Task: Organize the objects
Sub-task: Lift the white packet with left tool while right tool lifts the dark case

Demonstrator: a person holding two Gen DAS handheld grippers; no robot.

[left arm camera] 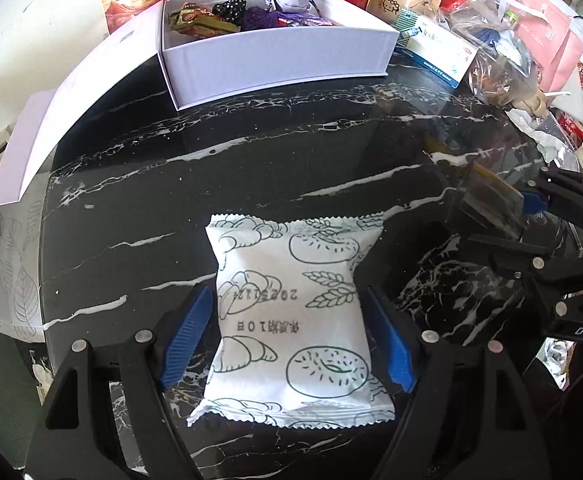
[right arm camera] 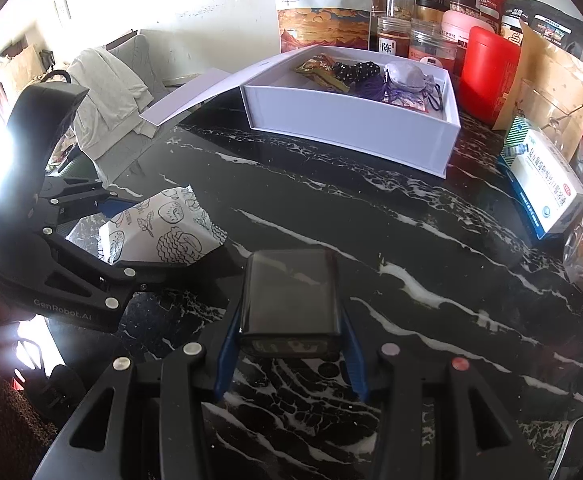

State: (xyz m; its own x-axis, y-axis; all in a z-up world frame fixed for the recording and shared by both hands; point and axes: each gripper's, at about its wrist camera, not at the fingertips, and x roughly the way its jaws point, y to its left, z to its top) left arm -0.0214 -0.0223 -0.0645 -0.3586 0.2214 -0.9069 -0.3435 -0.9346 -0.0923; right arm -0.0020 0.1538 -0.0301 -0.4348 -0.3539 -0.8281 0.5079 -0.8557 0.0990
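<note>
While the left gripper [left arm camera: 287, 320] pinches a "2025"-stamped pastry packet [left arm camera: 295, 320], the "GenRobot.AI" right gripper [right arm camera: 289, 344] clamps a dark case [right arm camera: 289, 296].

Both wrist cameras looked forward along their fingers, low and close over the black marble tabletop [left arm camera: 251, 168], facing the white box [left arm camera: 275, 60] both views shared.

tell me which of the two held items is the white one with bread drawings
The snack packet in the left gripper. The right gripper holds a dark, plain, smooth-sided case instead.
</note>
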